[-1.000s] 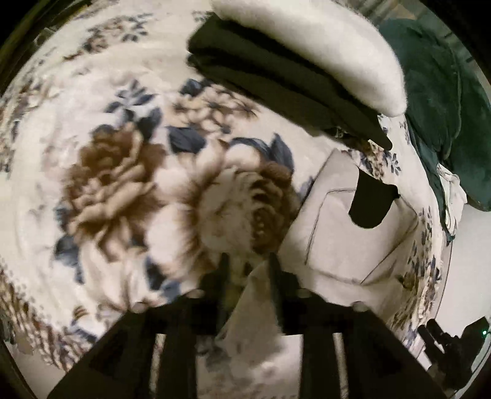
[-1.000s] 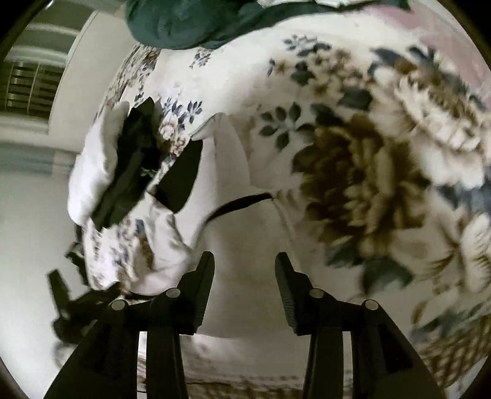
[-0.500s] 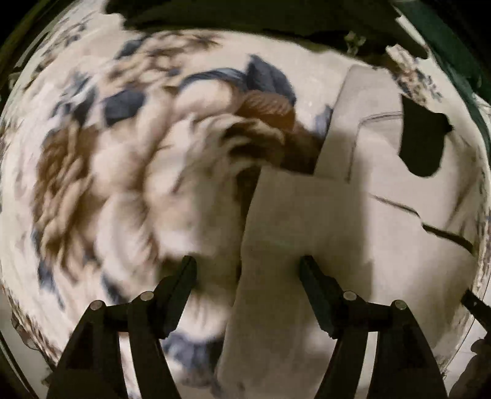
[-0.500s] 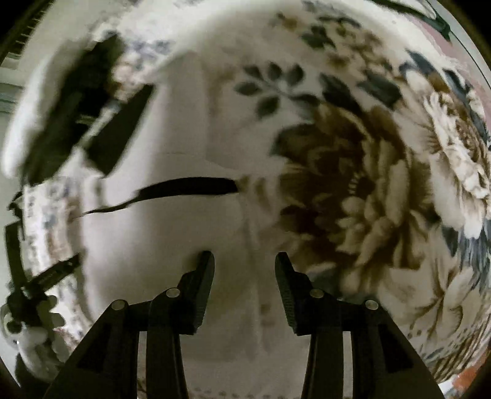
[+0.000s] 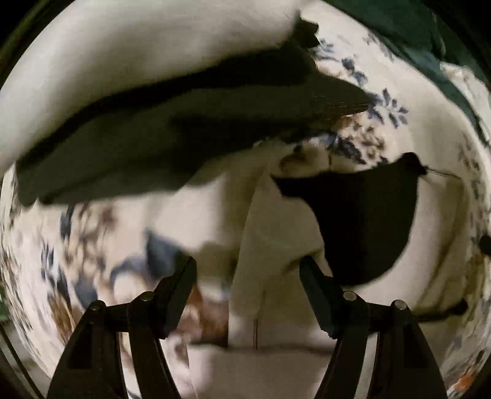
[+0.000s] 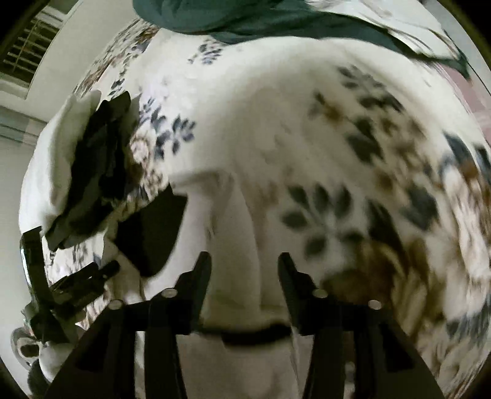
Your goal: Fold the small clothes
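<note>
A small cream garment with a black inner patch and black trim lies on the floral blanket. My left gripper is open, its fingers on either side of the garment's folded edge. In the right wrist view the same garment lies under my right gripper, which is open just above the cloth, with the black trim close below the fingers. Neither gripper holds anything.
A stack of folded clothes, dark ones under a white one, lies beyond the garment, also in the right wrist view. A dark green cloth lies at the far side. The bed edge and floor are at left.
My left gripper opened, let go of the garment edge and moved forward toward the folded stack. My right gripper stayed open and shifted along the garment. Both views are motion-blurred.
</note>
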`<state>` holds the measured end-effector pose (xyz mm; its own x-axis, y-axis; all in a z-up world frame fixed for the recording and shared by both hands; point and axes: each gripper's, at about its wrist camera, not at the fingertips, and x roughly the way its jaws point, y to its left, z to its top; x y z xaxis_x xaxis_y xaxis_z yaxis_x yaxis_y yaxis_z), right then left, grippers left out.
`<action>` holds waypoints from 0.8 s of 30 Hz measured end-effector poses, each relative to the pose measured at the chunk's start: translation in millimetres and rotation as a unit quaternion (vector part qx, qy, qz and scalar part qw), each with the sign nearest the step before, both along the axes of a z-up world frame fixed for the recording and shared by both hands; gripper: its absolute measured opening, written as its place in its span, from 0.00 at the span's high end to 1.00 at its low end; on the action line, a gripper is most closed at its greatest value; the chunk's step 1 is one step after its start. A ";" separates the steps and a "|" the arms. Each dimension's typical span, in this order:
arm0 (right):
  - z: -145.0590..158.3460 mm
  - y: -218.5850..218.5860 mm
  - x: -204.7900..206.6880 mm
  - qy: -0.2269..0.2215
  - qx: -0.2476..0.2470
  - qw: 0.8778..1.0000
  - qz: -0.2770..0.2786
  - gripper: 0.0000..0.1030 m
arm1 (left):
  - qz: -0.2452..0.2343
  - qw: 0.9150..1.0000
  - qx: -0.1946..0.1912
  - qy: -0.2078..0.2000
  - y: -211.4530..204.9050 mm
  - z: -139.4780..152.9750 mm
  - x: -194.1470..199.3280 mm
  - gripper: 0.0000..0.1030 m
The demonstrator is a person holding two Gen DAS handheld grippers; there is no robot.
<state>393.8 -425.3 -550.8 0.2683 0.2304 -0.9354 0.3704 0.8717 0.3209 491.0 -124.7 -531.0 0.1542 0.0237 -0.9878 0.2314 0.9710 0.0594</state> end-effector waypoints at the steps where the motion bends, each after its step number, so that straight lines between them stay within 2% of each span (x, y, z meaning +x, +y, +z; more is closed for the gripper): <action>1: -3.3 2.1 10.5 -0.001 -0.004 1.000 0.006 0.50 | -0.008 1.000 0.002 0.005 -3.4 -5.8 7.3 0.34; 3: -12.0 8.8 31.9 0.003 -0.020 1.000 0.017 0.49 | -0.020 1.000 0.001 0.008 -7.8 -13.1 16.6 0.35; 4: -16.1 9.8 40.9 0.007 -0.031 0.999 0.021 0.49 | -0.025 1.000 -0.007 0.004 -9.0 -14.3 19.1 0.45; 6: -27.8 11.7 57.9 0.019 -0.042 0.999 0.025 0.49 | -0.032 0.999 -0.028 0.006 -11.5 -16.9 19.4 0.82; 7: -32.6 12.3 62.4 0.025 -0.038 0.999 0.026 0.49 | -0.032 0.999 -0.041 0.005 -12.4 -16.6 19.9 0.86; 8: -36.4 13.9 66.8 0.029 -0.034 0.999 0.026 0.55 | -0.032 0.999 -0.040 0.000 -14.8 -14.9 20.0 0.88; 9: -36.6 14.9 68.4 0.025 -0.038 0.999 0.025 0.83 | -0.032 0.999 -0.039 -0.007 -15.8 -13.1 18.9 0.91; 10: -34.6 16.7 69.0 0.024 -0.050 0.998 0.023 0.95 | -0.033 0.999 -0.042 -0.012 -16.5 -10.5 17.0 0.91; 14: -10.5 26.5 59.2 -0.021 -0.063 0.997 0.028 0.94 | -0.028 0.997 -0.059 -0.047 -9.4 15.8 3.6 0.92; 18: 28.8 34.3 23.6 -0.071 -0.055 0.995 0.036 0.95 | -0.019 0.992 -0.081 -0.091 14.9 60.6 -30.4 0.92; 21: 55.7 36.4 -20.6 -0.104 -0.050 0.993 0.034 0.95 | -0.006 0.989 -0.098 -0.109 37.0 86.7 -60.9 0.92; 24: 71.7 44.5 -72.1 -0.122 -0.052 0.990 0.048 0.95 | 0.015 0.988 -0.116 -0.101 56.1 97.9 -105.4 0.91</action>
